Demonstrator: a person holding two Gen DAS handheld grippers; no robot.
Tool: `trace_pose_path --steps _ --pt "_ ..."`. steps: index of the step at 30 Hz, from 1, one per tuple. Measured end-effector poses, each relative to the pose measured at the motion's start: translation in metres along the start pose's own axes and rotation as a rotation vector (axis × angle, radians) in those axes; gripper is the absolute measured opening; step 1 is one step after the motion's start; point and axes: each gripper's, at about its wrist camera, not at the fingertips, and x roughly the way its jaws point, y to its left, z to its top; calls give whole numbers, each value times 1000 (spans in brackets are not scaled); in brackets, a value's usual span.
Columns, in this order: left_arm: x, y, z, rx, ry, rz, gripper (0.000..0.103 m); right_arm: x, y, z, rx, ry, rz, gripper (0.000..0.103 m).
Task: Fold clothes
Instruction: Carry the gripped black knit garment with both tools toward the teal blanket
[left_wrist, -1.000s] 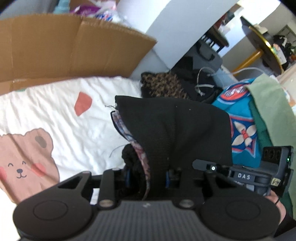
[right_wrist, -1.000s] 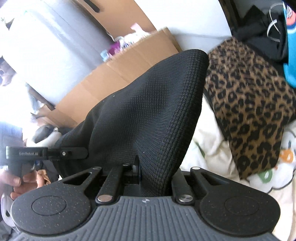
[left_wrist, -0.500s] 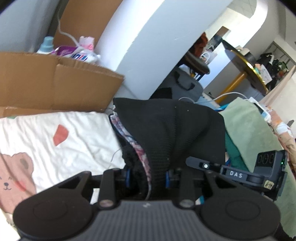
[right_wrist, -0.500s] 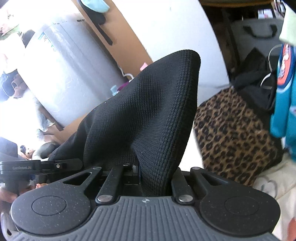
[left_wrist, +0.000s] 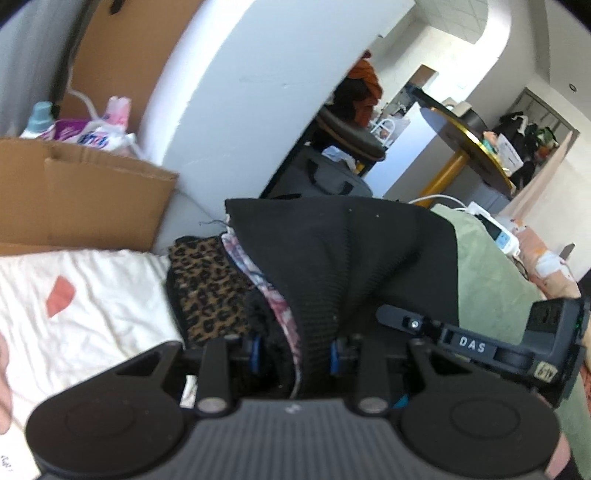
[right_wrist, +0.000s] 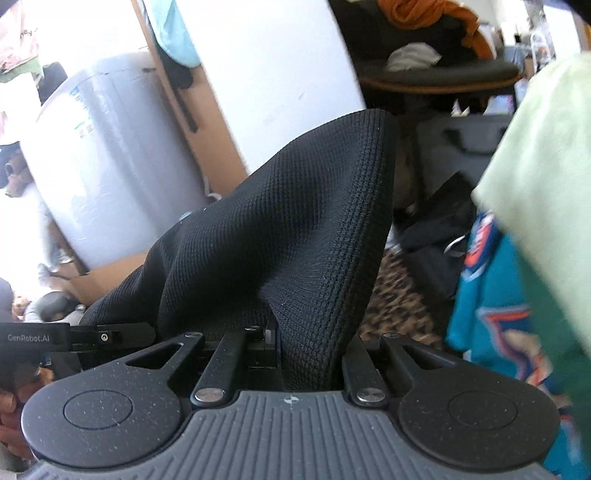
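Observation:
A black knit garment (left_wrist: 340, 258) with a pink patterned lining (left_wrist: 273, 295) is held up in the air between both grippers. My left gripper (left_wrist: 295, 354) is shut on one bunched edge of it. My right gripper (right_wrist: 306, 350) is shut on the other edge of the black knit garment (right_wrist: 280, 236), which rises in a peak ahead of the fingers. The right gripper's body shows at the right of the left wrist view (left_wrist: 480, 347), and the left gripper's at the left of the right wrist view (right_wrist: 74, 336). The fingertips are hidden in cloth.
A leopard-print garment (left_wrist: 207, 288) lies on the white bear-print sheet (left_wrist: 81, 314). A cardboard box (left_wrist: 74, 199) stands behind. A green cloth (left_wrist: 491, 280) and a teal jersey (right_wrist: 491, 302) lie to the right. A white pillar (left_wrist: 240, 92) and a black bag (left_wrist: 325, 177) are beyond.
Both grippers have lifted and tilted upward with the black garment still held. The view has swung from the sheet toward the room behind; the leopard garment now shows below.

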Motion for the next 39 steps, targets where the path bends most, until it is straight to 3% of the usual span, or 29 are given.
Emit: trace_pose_path --steps 6,12,22,39 --pt "33 -19 -3 -24 1 -56 34 -9 -30 21 -42 -15 -85 9" --pt "66 -14 -20 -78 0 -67 34 11 -54 28 -98 16 -134 9" --pt "101 19 -43 -169 -13 -37 34 62 -62 10 -182 95 -155 9" --pt "151 61 -28 -174 -40 23 34 154 -86 22 -144 128 -161 10"
